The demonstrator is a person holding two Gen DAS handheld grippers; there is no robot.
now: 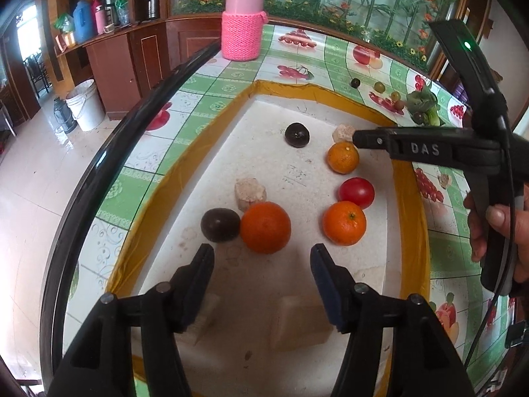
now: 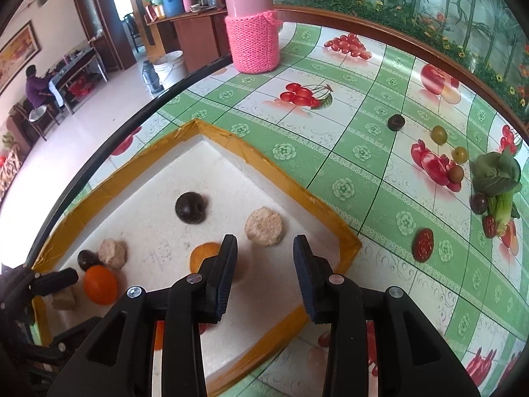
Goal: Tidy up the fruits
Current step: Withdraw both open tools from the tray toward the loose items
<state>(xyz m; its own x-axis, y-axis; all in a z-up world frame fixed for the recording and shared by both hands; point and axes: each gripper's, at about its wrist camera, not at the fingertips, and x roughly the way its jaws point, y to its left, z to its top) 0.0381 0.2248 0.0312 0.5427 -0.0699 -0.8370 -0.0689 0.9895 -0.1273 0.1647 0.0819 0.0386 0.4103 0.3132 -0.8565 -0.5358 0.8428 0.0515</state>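
A white foam board [image 1: 264, 172] edged with yellow tape lies on the table. On it are a large orange [image 1: 265, 227], two smaller oranges [image 1: 344, 222] [image 1: 343, 157], a red tomato [image 1: 356, 192], two dark round fruits [image 1: 220, 225] [image 1: 297, 134] and beige cakes [image 1: 250, 194]. My left gripper [image 1: 263, 258] is open and empty, just short of the large orange. My right gripper [image 2: 264, 248] is open and empty above the board's right part, with an orange [image 2: 203, 256] partly hidden under its left finger. It also shows in the left wrist view [image 1: 360, 139].
A jar in a pink knitted sleeve [image 1: 243, 29] stands at the table's far edge. Small dark and green fruits [image 2: 439, 134], a leafy vegetable [image 2: 496, 175] and a strawberry [image 2: 490, 225] lie on the fruit-print tablecloth [image 2: 363, 132] to the right. The table's black rim [image 1: 109, 152] runs along the left.
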